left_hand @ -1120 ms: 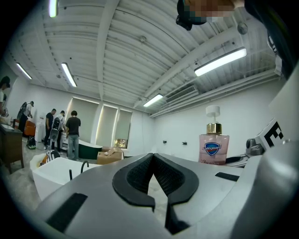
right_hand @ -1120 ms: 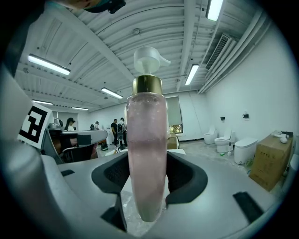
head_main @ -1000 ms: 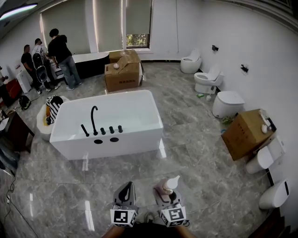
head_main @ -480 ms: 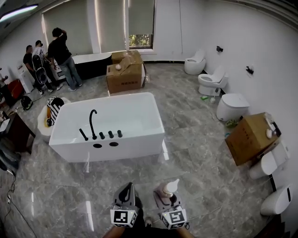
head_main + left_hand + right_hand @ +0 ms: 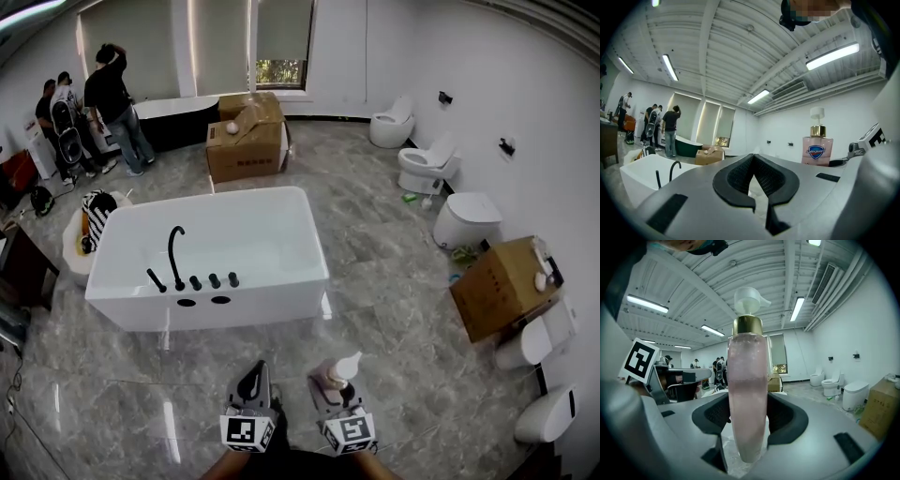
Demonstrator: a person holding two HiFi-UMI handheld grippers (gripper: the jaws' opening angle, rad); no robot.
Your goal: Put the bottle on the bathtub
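A pink soap bottle (image 5: 337, 374) with a gold collar and white pump stands upright in my right gripper (image 5: 330, 382), which is shut on it. In the right gripper view the bottle (image 5: 747, 390) fills the centre between the two black pads. From the left gripper view, the bottle (image 5: 817, 148) is off to the right. My left gripper (image 5: 255, 373) is shut and holds nothing, its pads (image 5: 736, 180) meeting at the tips. The white bathtub (image 5: 246, 309) with a black faucet (image 5: 174, 251) stands well ahead on the floor, apart from both grippers. In the left gripper view the bathtub (image 5: 636, 171) is at the lower left.
A cardboard box (image 5: 246, 141) sits beyond the tub and another (image 5: 497, 286) at the right. Toilets (image 5: 420, 165) line the right wall. Several people (image 5: 108, 94) stand at the back left by a dark tub (image 5: 178, 117). A round white stool (image 5: 77, 239) sits left of the tub.
The tub has shifted slightly left and lower in the head view. Both grippers keep their pose, and the bottle stays in the right one.
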